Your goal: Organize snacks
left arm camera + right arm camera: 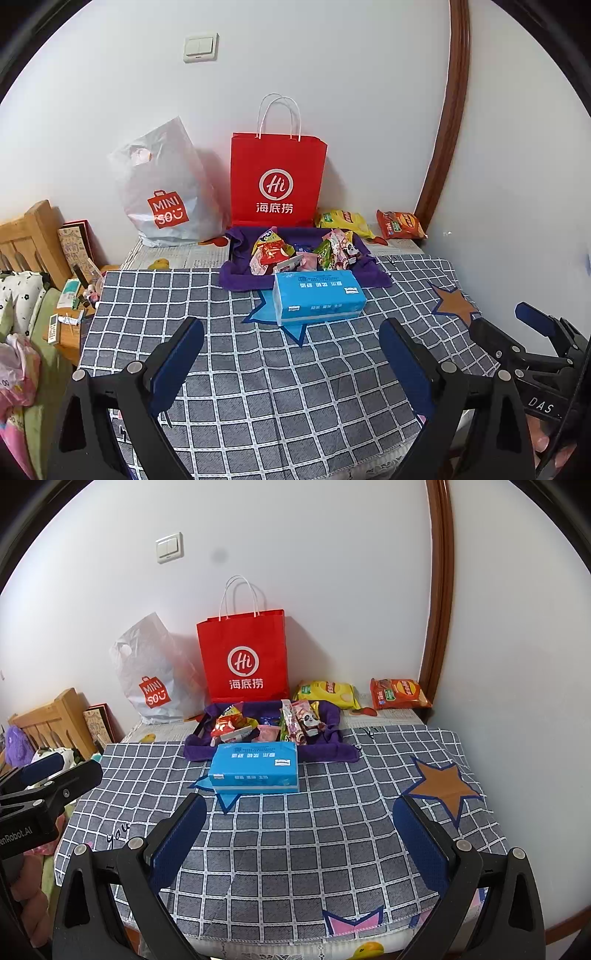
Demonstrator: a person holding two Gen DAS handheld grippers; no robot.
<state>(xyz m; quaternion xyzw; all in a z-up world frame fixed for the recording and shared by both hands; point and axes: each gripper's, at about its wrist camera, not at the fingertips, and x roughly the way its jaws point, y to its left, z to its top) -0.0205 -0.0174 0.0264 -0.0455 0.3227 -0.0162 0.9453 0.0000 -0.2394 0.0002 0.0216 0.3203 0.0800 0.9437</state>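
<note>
Both grippers are spread wide and hold nothing. The left gripper (291, 365) and right gripper (299, 843) sit low in the frame. The snacks (303, 253) lie in the purple tray (236, 275), mid-frame, past the blue tissue pack (317, 297). Neither looks nearer.

Left gripper (291, 354): black frame, blue-padded fingers (177, 365), silver screws. Right gripper (301, 836): same black build, blue fingers (421, 845), silver screws, white "DAS" lettering on body.
</note>
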